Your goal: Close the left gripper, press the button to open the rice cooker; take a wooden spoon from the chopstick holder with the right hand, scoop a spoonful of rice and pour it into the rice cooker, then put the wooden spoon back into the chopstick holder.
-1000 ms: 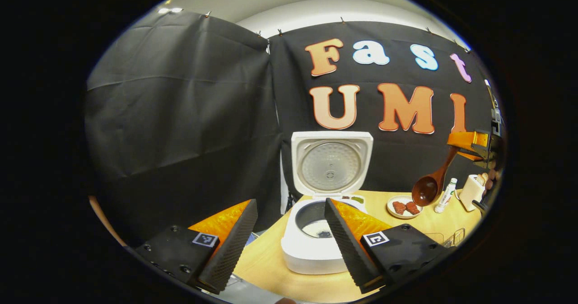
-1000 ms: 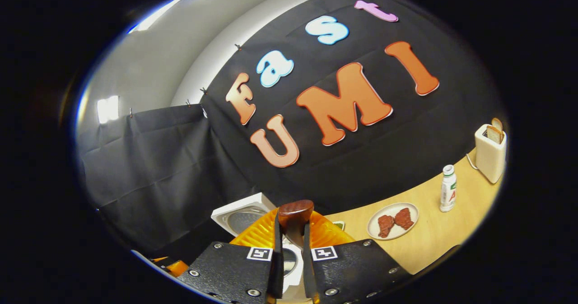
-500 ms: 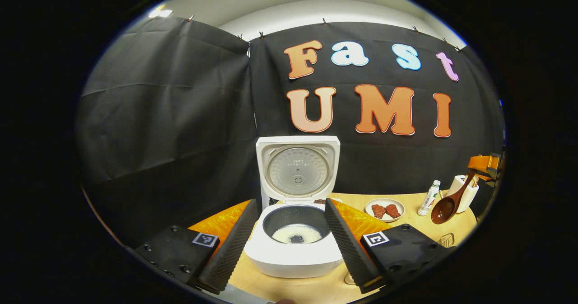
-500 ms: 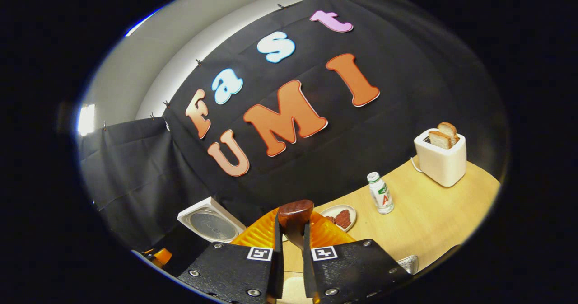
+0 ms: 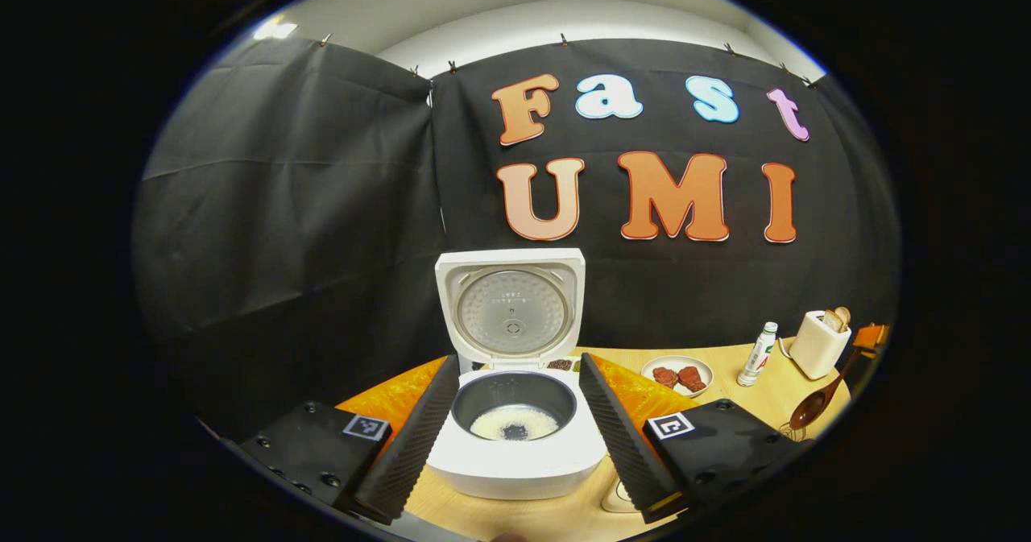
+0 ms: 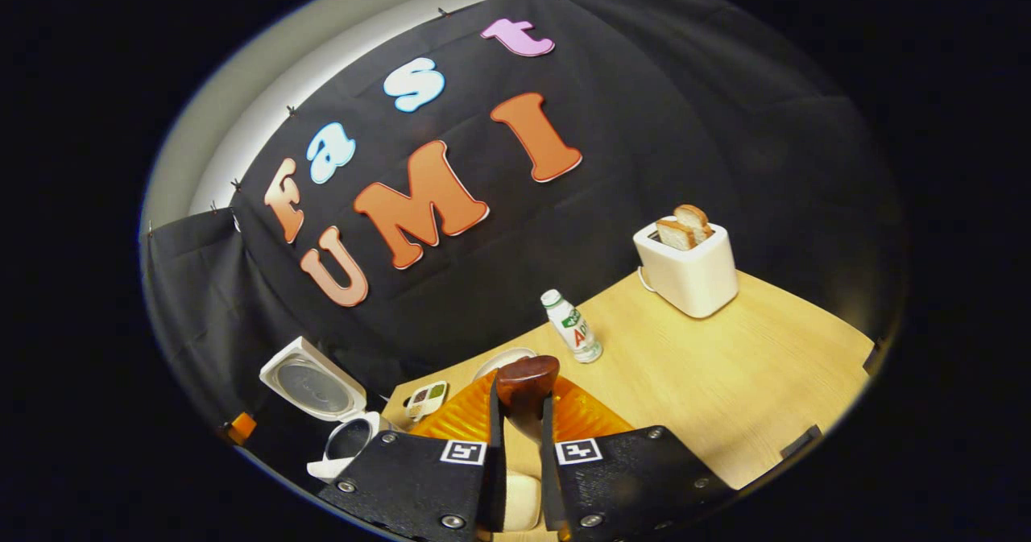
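We are holding the left tongs [image 5: 511,437] spread wide at the six o'clock edge of the left gripper view, gripping nothing, with the rice cooker [image 5: 515,445] sitting between the two fingers on the pale wooden surface [image 5: 765,397]. Its lid [image 5: 511,308] is standing upright at twelve o'clock from the pot, and a ring of white rice [image 5: 514,424] is lying in the inner pot, so we judge the button press and the pour done.

Moving toward three o'clock, we are passing a plate of reddish food [image 5: 678,375], a small bottle [image 5: 759,353] and a toaster [image 5: 820,342] with bread in it. At about four o'clock in that view the wooden spoon [image 5: 817,401] is hanging bowl-down, low over the surface.

In the right gripper view, the right tongs [image 6: 522,445] are clamping both fingers on the spoon's handle, whose rounded end is poking up between them. The bottle [image 6: 573,326] is standing at twelve o'clock from them and the toaster [image 6: 689,272] at two o'clock.

We judge we are returning the spoon. The chopstick holder we cannot make out for certain. Next we are going to need the bowl end lined up over its opening, lowered straight in, and only then released.
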Motion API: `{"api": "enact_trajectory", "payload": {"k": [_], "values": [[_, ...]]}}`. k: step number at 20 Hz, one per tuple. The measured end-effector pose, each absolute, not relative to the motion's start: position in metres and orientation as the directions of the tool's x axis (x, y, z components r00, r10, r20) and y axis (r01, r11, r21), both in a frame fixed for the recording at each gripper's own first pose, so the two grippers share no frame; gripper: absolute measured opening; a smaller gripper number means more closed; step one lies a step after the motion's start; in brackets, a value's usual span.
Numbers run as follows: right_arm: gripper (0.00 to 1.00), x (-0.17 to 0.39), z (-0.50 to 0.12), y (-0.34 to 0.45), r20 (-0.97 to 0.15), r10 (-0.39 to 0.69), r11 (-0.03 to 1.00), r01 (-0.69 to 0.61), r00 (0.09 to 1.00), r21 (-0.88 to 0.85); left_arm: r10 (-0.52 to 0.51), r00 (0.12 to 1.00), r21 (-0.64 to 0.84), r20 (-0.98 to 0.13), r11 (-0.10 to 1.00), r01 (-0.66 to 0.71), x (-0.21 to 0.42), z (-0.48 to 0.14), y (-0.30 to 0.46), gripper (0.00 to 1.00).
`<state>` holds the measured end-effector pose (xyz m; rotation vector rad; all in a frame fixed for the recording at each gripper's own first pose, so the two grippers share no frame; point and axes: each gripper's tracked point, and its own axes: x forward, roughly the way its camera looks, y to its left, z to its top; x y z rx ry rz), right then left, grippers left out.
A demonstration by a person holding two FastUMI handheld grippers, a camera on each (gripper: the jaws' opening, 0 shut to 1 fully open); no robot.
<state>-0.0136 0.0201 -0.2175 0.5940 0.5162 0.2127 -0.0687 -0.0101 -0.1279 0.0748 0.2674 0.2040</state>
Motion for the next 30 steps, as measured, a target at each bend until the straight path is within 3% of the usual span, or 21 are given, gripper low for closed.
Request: {"api": "enact_trajectory", "payload": {"k": [9, 18, 22, 25, 27, 30], "values": [[0.19, -0.027, -0.299, 0.015, -0.505, 0.284, 0.811, 0.076, 0.815, 0.580, 0.180, 0.950, 0.096, -0.253, 0.982, -0.161, -0.054, -0.123, -0.018, 0.98], [0.29, -0.030, -0.317, 0.015, -0.496, 0.309, 0.722, 0.139, 0.811, 0.677, 0.185, 0.955, -0.008, -0.232, 0.981, -0.192, 0.017, -0.097, 0.030, 1.00], [0.50, -0.036, -0.315, 0.004, -0.530, 0.281, 0.788, 0.123, 0.800, 0.604, 0.161, 0.956, -0.091, -0.245, 0.978, -0.188, 0.073, -0.080, 0.047, 0.98], [0.78, -0.040, -0.300, -0.008, -0.531, 0.249, 0.836, 0.098, 0.810, 0.541, 0.157, 0.958, -0.083, -0.242, 0.980, -0.181, 0.120, -0.070, 0.060, 0.99], [0.86, -0.041, -0.284, -0.020, -0.515, 0.213, 0.862, 0.089, 0.830, 0.499, 0.155, 0.955, -0.086, -0.252, 0.980, -0.182, 0.151, -0.067, 0.067, 0.98], [0.89, -0.044, -0.251, -0.034, -0.475, 0.176, 0.881, 0.077, 0.862, 0.467, 0.176, 0.944, -0.087, -0.278, 0.974, -0.207, 0.196, -0.073, 0.088, 1.00]]}}
